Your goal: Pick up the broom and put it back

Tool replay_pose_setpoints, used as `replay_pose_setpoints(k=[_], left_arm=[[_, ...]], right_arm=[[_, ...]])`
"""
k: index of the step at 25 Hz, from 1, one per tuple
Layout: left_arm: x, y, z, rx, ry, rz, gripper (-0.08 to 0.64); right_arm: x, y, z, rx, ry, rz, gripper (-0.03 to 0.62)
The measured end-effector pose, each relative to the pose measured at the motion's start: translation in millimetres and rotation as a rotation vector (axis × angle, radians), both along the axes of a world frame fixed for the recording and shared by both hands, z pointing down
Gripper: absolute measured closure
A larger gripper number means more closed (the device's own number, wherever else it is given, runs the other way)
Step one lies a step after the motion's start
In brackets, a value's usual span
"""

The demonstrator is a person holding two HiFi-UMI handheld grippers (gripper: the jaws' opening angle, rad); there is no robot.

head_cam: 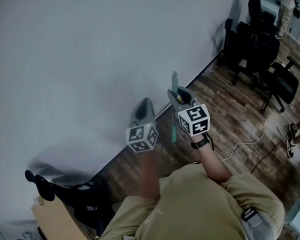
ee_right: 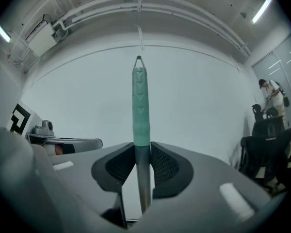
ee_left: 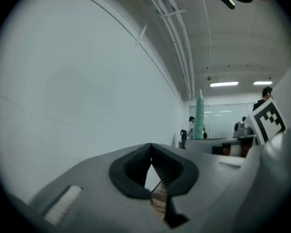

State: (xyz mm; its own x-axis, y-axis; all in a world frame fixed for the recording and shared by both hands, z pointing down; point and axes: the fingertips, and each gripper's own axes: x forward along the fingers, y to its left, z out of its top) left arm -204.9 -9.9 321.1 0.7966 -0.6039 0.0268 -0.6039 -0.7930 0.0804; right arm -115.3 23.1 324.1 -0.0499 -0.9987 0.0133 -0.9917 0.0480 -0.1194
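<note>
Right tool (ee_right: 142, 152) pinching broom (ee_right: 140, 106), grey shaft below ribbed green grip; left tool (ee_left: 152, 152) closed.

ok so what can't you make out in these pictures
- Broom head: cut off by the right gripper view's bottom edge; in the head view the right gripper and arm cover it.
- People far off, left gripper view: too small.
- Left gripper, head view: motion-blurred.

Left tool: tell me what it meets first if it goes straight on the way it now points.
Most likely the white wall: it fills the view ahead of the shut left tool, with nothing in between. How far off it is, I cannot tell.
</note>
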Motion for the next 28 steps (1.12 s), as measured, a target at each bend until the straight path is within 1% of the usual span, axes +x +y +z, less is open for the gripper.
replay_pose_setpoints(k=[5,7,9,12,15,18,22,25,28], left_arm=[[110.6,26.8,20.6,-0.006,-0.052,0.151,0.56],[151.8,34.1,25.3,-0.012,-0.069,0.204,0.56],[190.8,41.4,28.9,-0.019,-0.087,0.258,0.56],[240.7,45.8,38.5,-0.028,-0.106,0.33,0.56],[291.2,40.6,52.5,-0.046,-0.115,0.401,0.559],[352.9,33.5,66.0,-0.065,-0.119,0.485,0.56],[448.3,15.6,77.4,-0.09,-0.127,0.567,0.56],[511.5,7.2,75.9,-0.047,-0.168,0.627,0.56],[565.0,2.1,66.5,-0.021,-0.149,0.699,0.56]], right_arm=[[111.4,32.8,23.3,-0.03,-0.03,0.151,0.486],[154.9,46.6,31.9,-0.05,-0.025,0.219,0.483],[197.2,62.6,39.9,-0.078,-0.001,0.3,0.482],[249.0,81.2,53.7,-0.115,0.029,0.403,0.485],[295.8,90.3,70.7,-0.134,0.007,0.48,0.485],[351.1,95.9,86.2,-0.153,-0.024,0.561,0.488],[427.3,94.9,97.3,-0.186,-0.054,0.637,0.495],[471.0,89.5,92.0,-0.195,-0.053,0.683,0.502],[510.8,73.2,85.8,-0.204,-0.038,0.705,0.502]])
